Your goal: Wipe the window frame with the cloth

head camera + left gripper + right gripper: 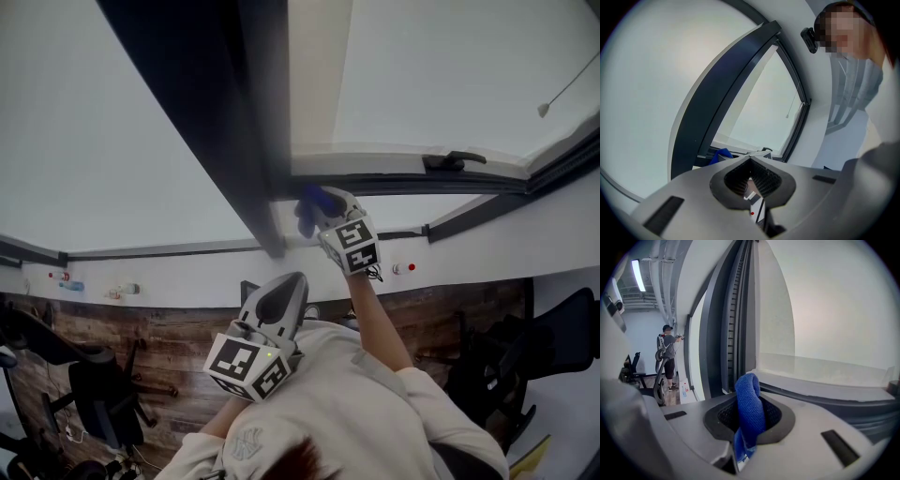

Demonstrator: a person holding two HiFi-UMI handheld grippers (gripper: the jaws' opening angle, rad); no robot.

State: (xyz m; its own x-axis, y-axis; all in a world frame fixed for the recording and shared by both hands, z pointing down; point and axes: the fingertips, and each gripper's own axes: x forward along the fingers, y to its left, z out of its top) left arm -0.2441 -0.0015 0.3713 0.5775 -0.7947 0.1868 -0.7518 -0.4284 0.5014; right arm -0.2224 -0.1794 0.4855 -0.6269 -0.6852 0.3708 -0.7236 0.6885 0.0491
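Black office chairs (98, 394) stand on the wooden floor (178, 347); a person (669, 350) stands far off.

- The head view looks from the person's head toward the window frame (220, 103), taking in both tools: the left gripper (284, 289) close to the lens, the right gripper (317, 208) up at the frame.
- The left gripper view faces that frame from farther back and shares the blue cloth (721, 155).
- The right gripper view sits nearest, looking along the frame past the cloth in its jaws.
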